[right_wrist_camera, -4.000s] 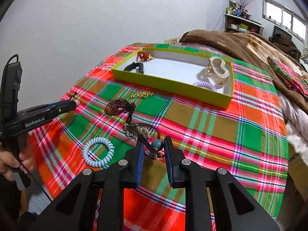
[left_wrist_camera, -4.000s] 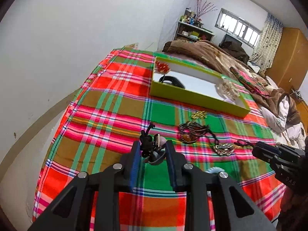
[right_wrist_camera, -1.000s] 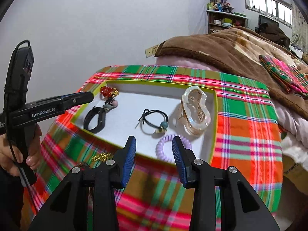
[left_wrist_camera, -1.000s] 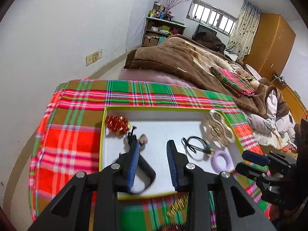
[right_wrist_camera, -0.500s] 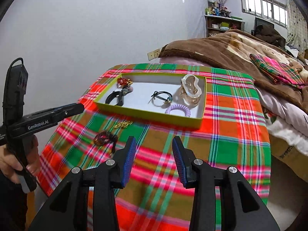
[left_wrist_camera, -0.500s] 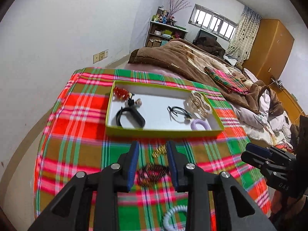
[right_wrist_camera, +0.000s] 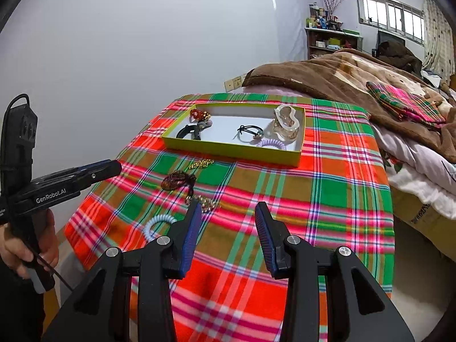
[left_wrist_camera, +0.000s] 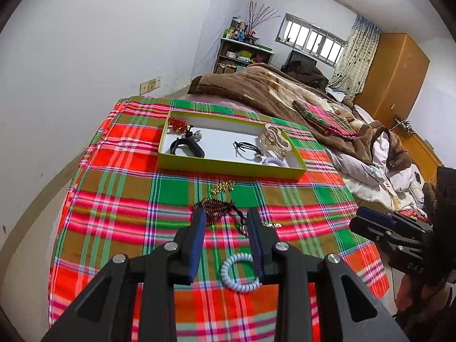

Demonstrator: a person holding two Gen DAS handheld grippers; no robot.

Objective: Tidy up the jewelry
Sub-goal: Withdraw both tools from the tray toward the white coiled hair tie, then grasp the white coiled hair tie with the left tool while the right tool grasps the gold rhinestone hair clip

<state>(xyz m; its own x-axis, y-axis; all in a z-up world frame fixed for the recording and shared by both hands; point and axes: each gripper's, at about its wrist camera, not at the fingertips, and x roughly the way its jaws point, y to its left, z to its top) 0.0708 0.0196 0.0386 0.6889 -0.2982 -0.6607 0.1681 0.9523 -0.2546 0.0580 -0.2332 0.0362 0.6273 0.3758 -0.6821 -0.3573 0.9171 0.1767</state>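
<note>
A yellow-green tray point(left_wrist_camera: 228, 168) point(right_wrist_camera: 228, 149) on the plaid cloth holds a red bead piece point(left_wrist_camera: 177, 123), a black clip point(left_wrist_camera: 186, 148), a black hair tie point(left_wrist_camera: 246, 148), a clear claw clip point(left_wrist_camera: 275, 139) and a purple coil tie point(left_wrist_camera: 275, 162). In front of the tray lie a gold chain point(left_wrist_camera: 223, 187) point(right_wrist_camera: 201, 164), a dark bead necklace point(left_wrist_camera: 215, 209) point(right_wrist_camera: 178, 179), a gold pendant piece point(right_wrist_camera: 205, 201) and a pale blue coil tie point(left_wrist_camera: 239, 272) point(right_wrist_camera: 155, 225). My left gripper point(left_wrist_camera: 225, 225) is open and empty above the necklace. My right gripper point(right_wrist_camera: 226, 216) is open and empty beside the pendant.
The plaid cloth point(left_wrist_camera: 119, 188) covers a table against the white wall. A bed with a brown blanket point(left_wrist_camera: 256, 85) lies behind and to the right. The table's right edge point(right_wrist_camera: 392, 199) drops off toward the bedding.
Both grippers have pulled back and up from the tray toward the near part of the cloth. Both stay open and empty.
</note>
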